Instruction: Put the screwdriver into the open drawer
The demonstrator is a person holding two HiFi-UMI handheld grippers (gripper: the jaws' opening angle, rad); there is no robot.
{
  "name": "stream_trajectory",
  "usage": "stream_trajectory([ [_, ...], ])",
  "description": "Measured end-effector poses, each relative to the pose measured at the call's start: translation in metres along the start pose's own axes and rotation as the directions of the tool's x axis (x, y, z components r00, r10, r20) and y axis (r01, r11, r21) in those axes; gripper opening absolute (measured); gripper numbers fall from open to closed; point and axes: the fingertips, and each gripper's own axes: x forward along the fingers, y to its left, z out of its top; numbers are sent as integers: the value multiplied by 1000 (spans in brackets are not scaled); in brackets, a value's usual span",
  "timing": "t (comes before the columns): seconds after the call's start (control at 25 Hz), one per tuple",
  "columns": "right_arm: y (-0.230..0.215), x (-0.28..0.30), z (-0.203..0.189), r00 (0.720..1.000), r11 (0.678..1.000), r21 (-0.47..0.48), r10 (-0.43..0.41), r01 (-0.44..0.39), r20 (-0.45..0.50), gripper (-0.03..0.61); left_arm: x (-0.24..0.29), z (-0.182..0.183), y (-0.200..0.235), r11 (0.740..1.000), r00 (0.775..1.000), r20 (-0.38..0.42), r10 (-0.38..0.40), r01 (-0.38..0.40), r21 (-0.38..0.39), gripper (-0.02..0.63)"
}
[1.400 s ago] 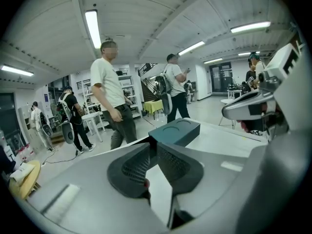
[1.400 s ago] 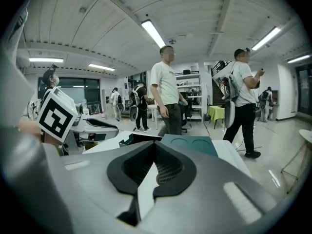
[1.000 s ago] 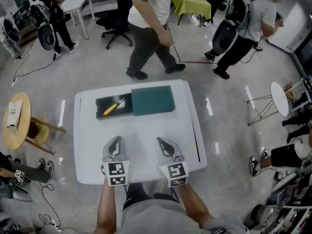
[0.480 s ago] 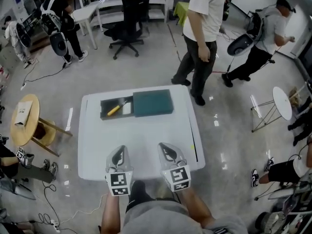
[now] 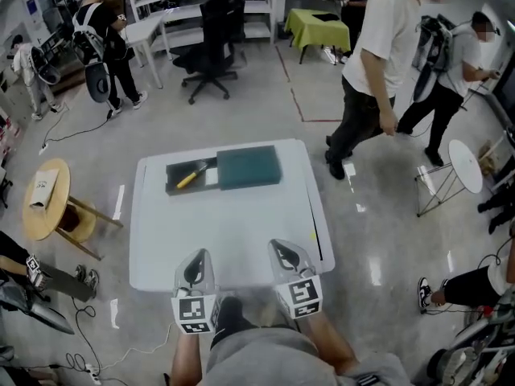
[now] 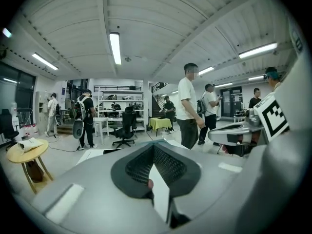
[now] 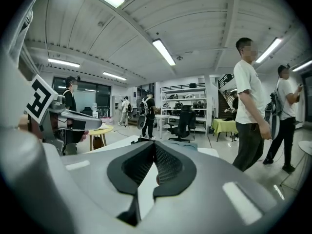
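The screwdriver (image 5: pixel 187 179), with a yellow handle, lies inside the open dark drawer (image 5: pixel 172 170) at the far left of the white table (image 5: pixel 225 232). The drawer juts out to the left of a dark green box (image 5: pixel 249 167). My left gripper (image 5: pixel 196 255) hovers at the table's near edge, shut and empty; in the left gripper view its jaws (image 6: pixel 153 146) meet at the tips. My right gripper (image 5: pixel 282 245) is beside it, also shut with nothing held, and its tips (image 7: pixel 155 144) touch in the right gripper view. Both are well away from the drawer.
A person (image 5: pixel 370 87) walks past the table's far right corner. A round wooden stool (image 5: pixel 44 201) stands to the left, and a small white round table (image 5: pixel 463 164) to the right. An office chair (image 5: pixel 213 34) and other people are farther back.
Both grippers have drawn back from over the table to its near edge. The walking person has moved to the right. The screwdriver has stayed in the drawer.
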Motion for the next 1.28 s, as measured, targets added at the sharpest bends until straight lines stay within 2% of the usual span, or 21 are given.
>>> stream_trajectory([
  [0.16,-4,-16,1,1000,1000,0,-14,14,16,3,-14,4,-6,1000,1000,25,-9,10,-20,12],
  [0.4,-3,-35,-11,1000,1000,12,-11,11,11,3,-33,-5,-18,1000,1000,22,-5,6,-15,12],
  [1.28,-2,-52,-11,999,999,-8,-32,32,32,3,-38,-2,-30,1000,999,33,-20,20,15,12],
])
